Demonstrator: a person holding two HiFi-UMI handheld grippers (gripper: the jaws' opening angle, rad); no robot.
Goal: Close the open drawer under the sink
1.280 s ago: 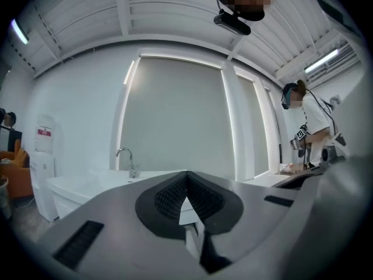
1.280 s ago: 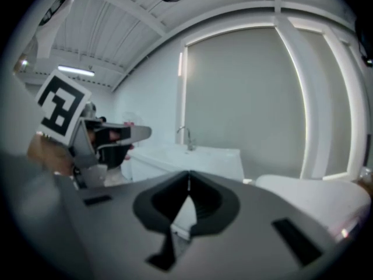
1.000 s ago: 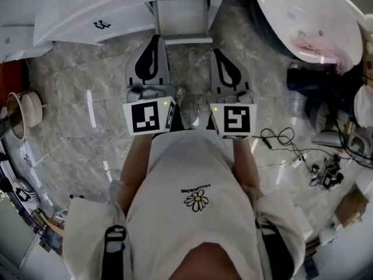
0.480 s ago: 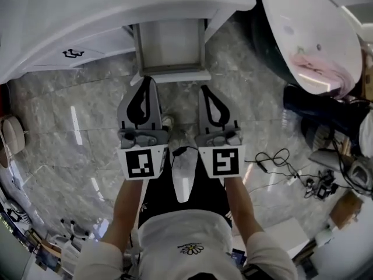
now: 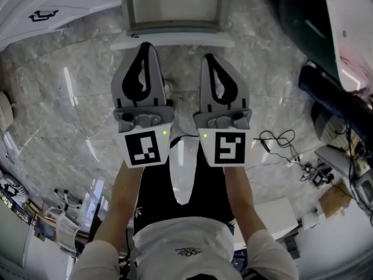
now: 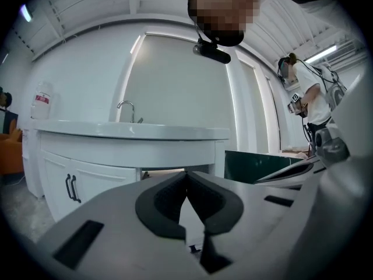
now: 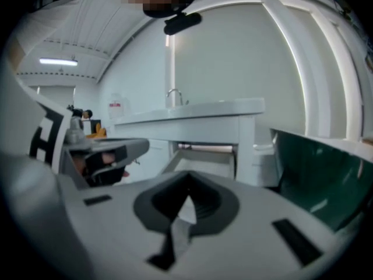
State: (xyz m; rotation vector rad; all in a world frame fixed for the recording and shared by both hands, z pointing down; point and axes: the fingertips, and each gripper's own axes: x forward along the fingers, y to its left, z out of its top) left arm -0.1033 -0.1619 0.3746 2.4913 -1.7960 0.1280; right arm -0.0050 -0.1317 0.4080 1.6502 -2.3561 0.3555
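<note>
Head view: drawer (image 5: 172, 7) under the sink (image 6: 128, 130) is pulled right out, front edge just ahead of my two grippers. Left gripper (image 5: 145, 47) & right gripper (image 5: 208, 59) both have jaws pressed together, nothing betw. them. Tips are near the drawer front, but I see no contact. Right gripper view shows the drawer open too. Task not begun imo; whole push is left.

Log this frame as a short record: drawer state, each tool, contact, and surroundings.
drawer: open, pulled out toward the person
left tool: shut, empty, tip at the drawer front
right tool: shut, empty, tip slightly short of the front
contact: cannot tell for the left tool
floor: grey marble, with cables on the right
</note>
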